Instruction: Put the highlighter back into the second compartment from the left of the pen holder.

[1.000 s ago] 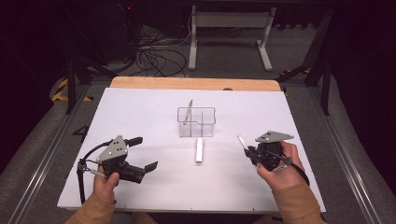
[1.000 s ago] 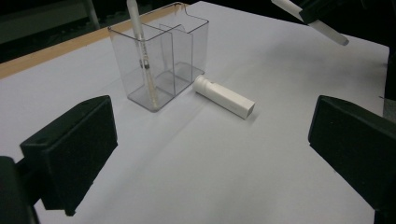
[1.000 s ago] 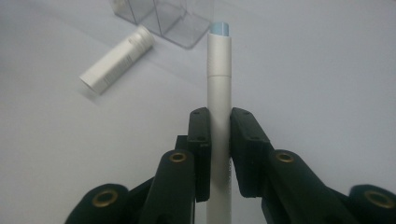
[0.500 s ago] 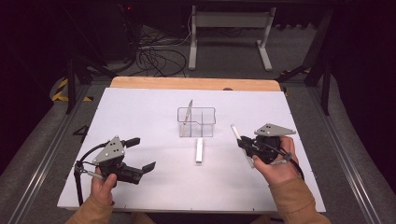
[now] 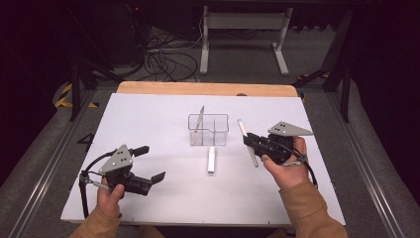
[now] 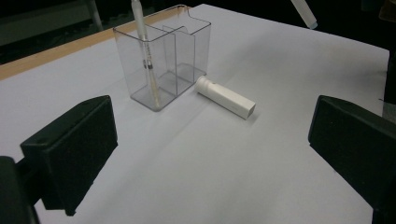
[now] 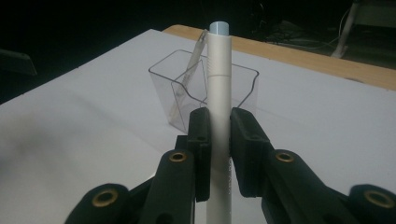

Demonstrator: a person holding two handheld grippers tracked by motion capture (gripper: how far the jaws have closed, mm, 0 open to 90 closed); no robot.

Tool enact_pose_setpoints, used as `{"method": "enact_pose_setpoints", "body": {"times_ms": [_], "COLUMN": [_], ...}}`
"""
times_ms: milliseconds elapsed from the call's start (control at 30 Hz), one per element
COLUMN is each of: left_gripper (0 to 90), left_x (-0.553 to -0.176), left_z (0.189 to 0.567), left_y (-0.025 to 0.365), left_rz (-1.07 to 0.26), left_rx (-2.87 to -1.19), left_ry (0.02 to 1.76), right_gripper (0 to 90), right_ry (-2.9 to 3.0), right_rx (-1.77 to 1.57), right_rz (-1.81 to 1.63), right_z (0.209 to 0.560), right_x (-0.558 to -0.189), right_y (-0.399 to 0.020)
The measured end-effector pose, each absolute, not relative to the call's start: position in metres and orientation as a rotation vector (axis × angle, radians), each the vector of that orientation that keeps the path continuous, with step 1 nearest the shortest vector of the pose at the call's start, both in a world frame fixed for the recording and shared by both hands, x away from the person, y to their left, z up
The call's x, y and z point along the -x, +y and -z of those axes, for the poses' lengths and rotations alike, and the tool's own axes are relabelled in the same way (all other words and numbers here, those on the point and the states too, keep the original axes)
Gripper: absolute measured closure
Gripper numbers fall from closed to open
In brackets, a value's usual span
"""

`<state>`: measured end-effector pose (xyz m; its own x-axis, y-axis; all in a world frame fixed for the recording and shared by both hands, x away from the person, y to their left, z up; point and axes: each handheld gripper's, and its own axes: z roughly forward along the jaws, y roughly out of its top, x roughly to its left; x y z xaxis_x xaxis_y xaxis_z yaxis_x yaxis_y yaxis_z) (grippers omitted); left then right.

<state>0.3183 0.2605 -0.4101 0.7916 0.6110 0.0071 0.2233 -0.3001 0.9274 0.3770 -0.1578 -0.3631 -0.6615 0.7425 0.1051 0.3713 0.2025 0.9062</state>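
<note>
White pen (image 7: pixel 219 93), lower end cut off, clamped in right tongs (image 7: pixel 219 140).

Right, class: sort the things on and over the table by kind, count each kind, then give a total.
Pens: 2, one leaning in the clear organiser, one clamped in the right gripper
White tube-shaped item lying on the table: 1
Clear two-compartment organiser: 1
Handheld grippers: 2, left gripper, right gripper
Total: 6
</note>
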Motion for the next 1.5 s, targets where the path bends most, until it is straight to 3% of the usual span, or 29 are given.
{"method": "enact_pose_setpoints", "body": {"times_ms": [1500], "left_gripper": [2.2], "left_x": [-0.319], "left_z": [0.41], "left_y": [0.264], "left_rz": [-0.428], "left_rx": [-1.862], "left_ry": [0.636], "right_gripper": [78.8], "right_ry": [1.924], "right_rx": [-0.927], "right_rz": [-1.745], "right_z": [0.365], "right_x": [-0.443], "right_y": [-0.097]}}
